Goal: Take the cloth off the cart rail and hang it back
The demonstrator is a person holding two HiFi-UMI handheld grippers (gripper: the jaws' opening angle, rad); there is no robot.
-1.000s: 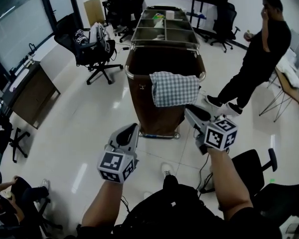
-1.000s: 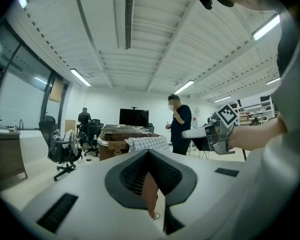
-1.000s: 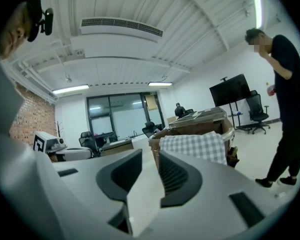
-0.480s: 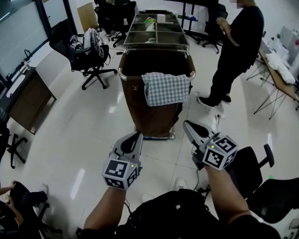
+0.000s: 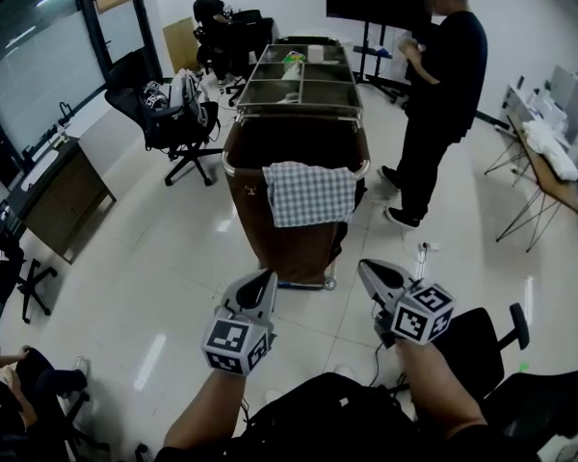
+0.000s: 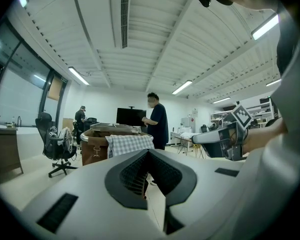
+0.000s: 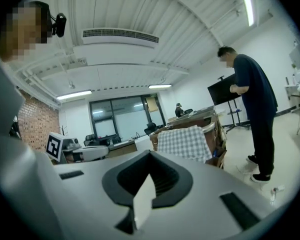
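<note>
A blue-and-white checked cloth hangs over the near rail of a brown cart in the middle of the floor. It also shows in the left gripper view as the cloth and in the right gripper view as the cloth. My left gripper and right gripper are held side by side, well short of the cart, and point at it. Both are shut with nothing between their jaws. Neither touches the cloth.
A person in dark clothes stands right of the cart. A black office chair with bags stands to its left, and a desk lies farther left. Another chair is near my right arm. Metal trays top the cart.
The right gripper's jaws have come together. Both grippers sit lower in the view, still short of the cart. The bystander has walked left to stand beside the cart.
</note>
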